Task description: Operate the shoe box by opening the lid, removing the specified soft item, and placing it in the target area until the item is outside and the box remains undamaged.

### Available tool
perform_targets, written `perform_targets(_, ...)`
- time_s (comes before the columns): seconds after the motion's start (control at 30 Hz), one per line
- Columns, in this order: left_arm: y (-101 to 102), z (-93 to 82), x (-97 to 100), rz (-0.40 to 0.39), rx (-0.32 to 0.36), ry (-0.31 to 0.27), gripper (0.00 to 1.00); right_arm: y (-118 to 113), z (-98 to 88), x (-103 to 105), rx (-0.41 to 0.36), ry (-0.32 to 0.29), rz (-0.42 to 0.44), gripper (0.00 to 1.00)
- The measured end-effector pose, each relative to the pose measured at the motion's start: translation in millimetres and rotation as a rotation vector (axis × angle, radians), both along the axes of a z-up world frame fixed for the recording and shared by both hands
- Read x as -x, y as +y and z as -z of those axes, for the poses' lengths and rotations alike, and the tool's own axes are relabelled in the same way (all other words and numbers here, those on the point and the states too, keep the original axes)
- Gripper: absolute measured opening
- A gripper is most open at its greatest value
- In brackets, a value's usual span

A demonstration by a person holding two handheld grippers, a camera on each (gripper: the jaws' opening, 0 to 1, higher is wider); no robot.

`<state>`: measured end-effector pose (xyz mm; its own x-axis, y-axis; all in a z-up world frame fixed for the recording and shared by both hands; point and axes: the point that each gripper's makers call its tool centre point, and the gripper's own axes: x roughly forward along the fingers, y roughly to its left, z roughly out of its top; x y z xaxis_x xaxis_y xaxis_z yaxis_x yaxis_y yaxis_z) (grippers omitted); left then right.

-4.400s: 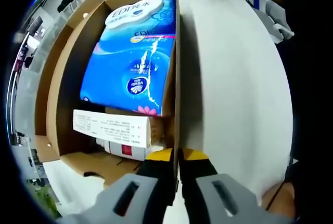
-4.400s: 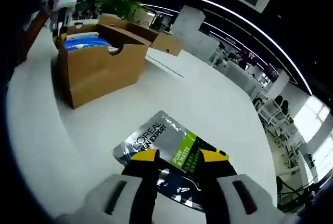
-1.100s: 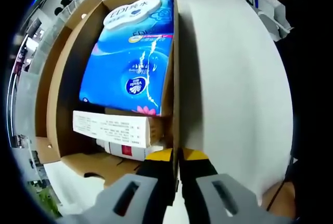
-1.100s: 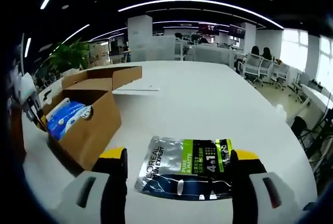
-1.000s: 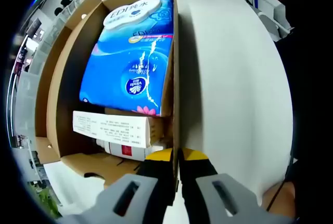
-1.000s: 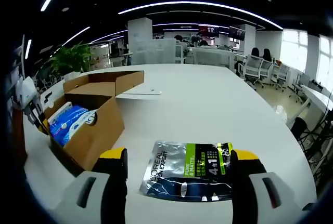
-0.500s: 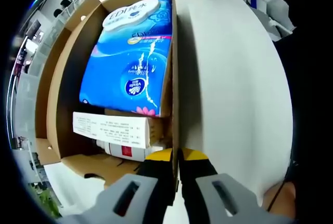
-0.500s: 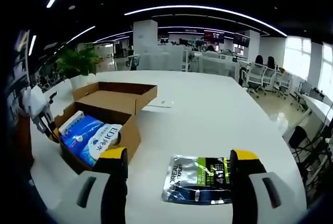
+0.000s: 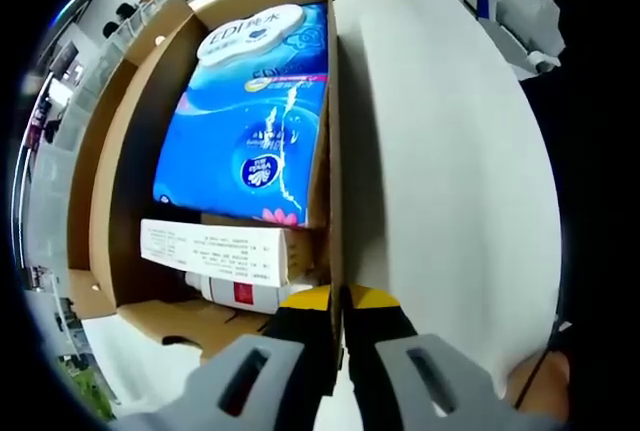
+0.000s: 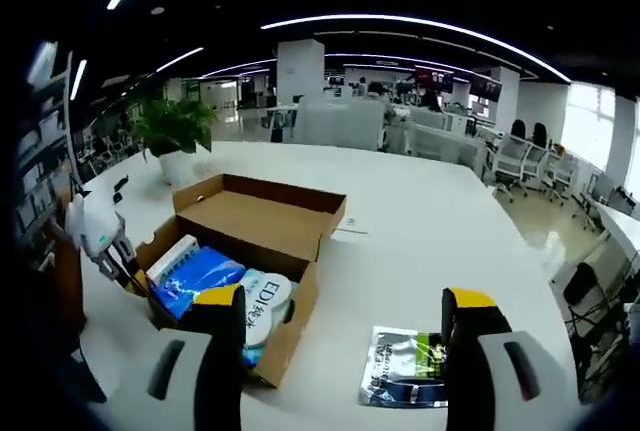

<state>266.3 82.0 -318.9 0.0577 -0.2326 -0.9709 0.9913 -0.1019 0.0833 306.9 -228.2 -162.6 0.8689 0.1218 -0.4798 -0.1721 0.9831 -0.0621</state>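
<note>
The right claw (image 10: pixel 343 311) has let go of the silver pouch (image 10: pixel 405 367) and pulled up and back — jaws wide, empty — so the soft item now lies on the white tabletop (image 10: pixel 420 221), outside the shoe box (image 10: pixel 245 213). The left claw (image 9: pixel 338 300) stays pinched on the box's wall, lid open, blue tissue pack (image 9: pixel 255 131) inside.

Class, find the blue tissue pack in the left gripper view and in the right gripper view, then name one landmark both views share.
Left gripper view: the blue tissue pack sits upper centre-left, inside the shoe box.
Right gripper view: the blue tissue pack lies lower left, inside the open box.
Shared landmark: the white EDI label at the pack's end.
</note>
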Motion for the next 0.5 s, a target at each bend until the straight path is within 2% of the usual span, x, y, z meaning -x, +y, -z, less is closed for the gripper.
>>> perform_targets(0.13,0,-0.3,1.1,0.004,0.003,0.002,0.03,19,-1.0,-4,-0.028,0.022,-0.033,0.82)
perform_targets(0.43,-1,-0.5,1.3,0.004,0.002,0.001,0.03,58,7.5,-11,0.001,0.132,-0.12,0.81)
perform_targets(0.5,-1,-0.6,1.3,0.003,0.004,0.002,0.03,61,8.7,-12,0.001,0.139,-0.124,0.8)
